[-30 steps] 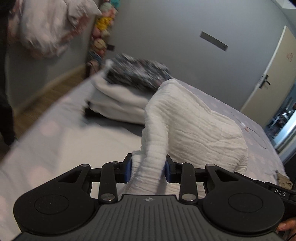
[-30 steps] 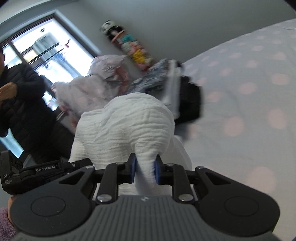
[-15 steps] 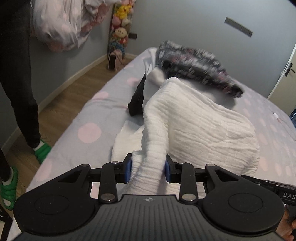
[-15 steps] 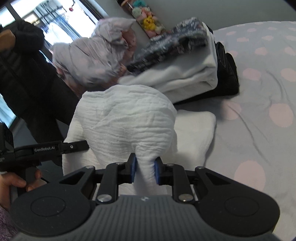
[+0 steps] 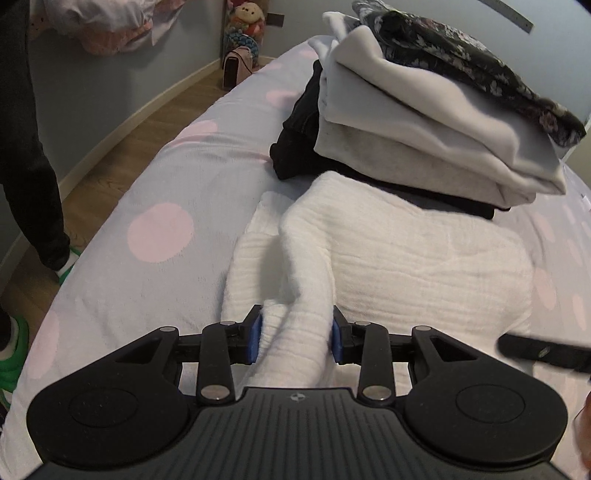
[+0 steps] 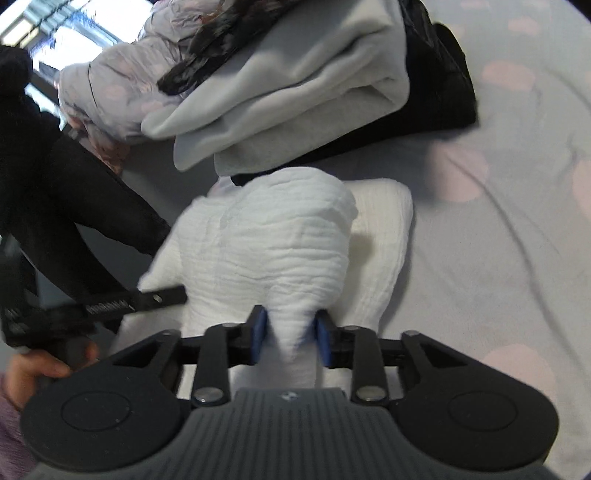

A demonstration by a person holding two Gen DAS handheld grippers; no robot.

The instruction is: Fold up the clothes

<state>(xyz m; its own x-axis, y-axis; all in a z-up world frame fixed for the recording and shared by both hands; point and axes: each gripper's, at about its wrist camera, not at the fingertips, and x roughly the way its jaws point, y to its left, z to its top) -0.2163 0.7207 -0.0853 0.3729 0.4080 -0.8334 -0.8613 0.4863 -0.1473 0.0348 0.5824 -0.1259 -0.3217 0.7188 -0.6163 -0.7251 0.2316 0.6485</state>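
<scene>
Both grippers clamped on the same white crinkled garment (image 5: 406,258). Left gripper (image 5: 295,338): blue pads pinch a bunched ridge of the fabric, jaws narrow with cloth filling the gap. Right gripper (image 6: 290,338): same, jaws narrow, pinching a tapered fold of the white crinkled garment (image 6: 273,243).

Garment lies on the bed (image 5: 155,192), which has a grey sheet with pink dots. The top layer arches up from the two pinch points over a flat lower layer that sticks out on the side toward the bed's left edge. Its far end touches, or sits just beside, the base of the folded stack (image 5: 424,129).

Stack, bottom to top: black item, two pale grey/cream folded pieces, dark floral piece. In the right wrist view the stack (image 6: 303,96) sits directly beyond the garment.

Left gripper's body and the hand (image 6: 33,369) holding it show at the left of the right wrist view. A bystander's leg (image 5: 33,166) in dark trousers stands on the wood floor (image 5: 122,147) off the bed's left edge. Plush toys (image 5: 243,22) sit against the far wall.
</scene>
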